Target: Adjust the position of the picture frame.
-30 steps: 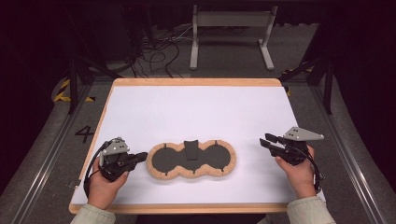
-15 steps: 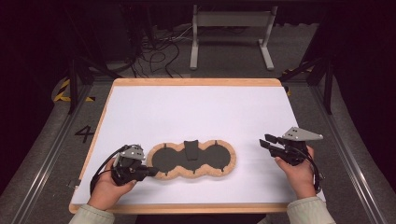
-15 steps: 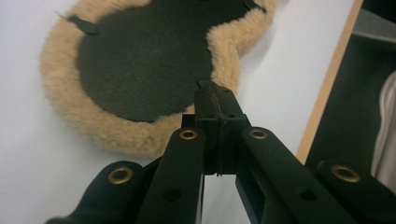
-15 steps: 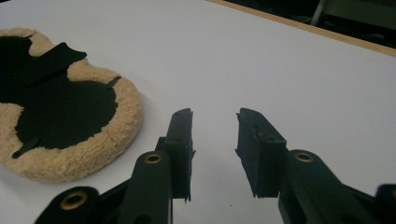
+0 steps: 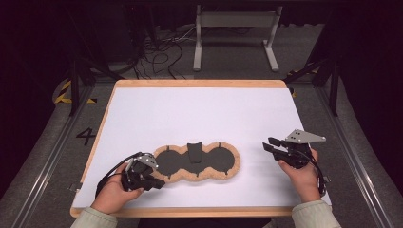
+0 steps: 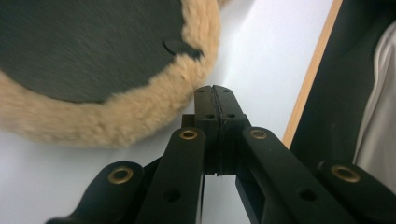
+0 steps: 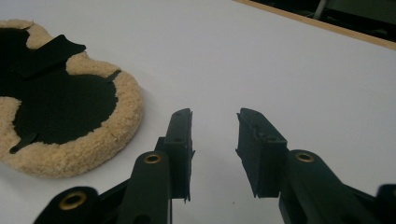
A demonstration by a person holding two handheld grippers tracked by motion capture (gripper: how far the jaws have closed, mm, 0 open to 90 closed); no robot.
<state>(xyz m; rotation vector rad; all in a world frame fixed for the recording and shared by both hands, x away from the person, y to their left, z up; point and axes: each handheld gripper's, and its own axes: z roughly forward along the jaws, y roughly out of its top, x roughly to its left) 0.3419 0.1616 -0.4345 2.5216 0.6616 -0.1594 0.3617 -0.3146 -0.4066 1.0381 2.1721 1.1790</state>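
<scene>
A figure-eight pad of tan fleece with black inner faces [image 5: 197,163] lies flat on the white tabletop [image 5: 199,114], a black strap across its middle. My left gripper [image 5: 157,182] is shut with nothing in it, low at the pad's left lobe, its tips just short of the fleece rim [image 6: 116,121]. The joined jaws [image 6: 215,100] point at that rim. My right gripper [image 5: 269,144] hovers to the right of the pad, open with an empty gap [image 7: 215,149], pointing left toward the right lobe [image 7: 70,116].
The table has a wooden edge [image 5: 199,83] all round. Behind it stand a metal frame [image 5: 235,33] and loose cables [image 5: 161,52] on the dark floor. White surface lies bare beyond the pad and between pad and right gripper.
My left hand has slid right and down toward the pad's left lobe, its gripper staying shut. The right hand and the pad have kept still.
</scene>
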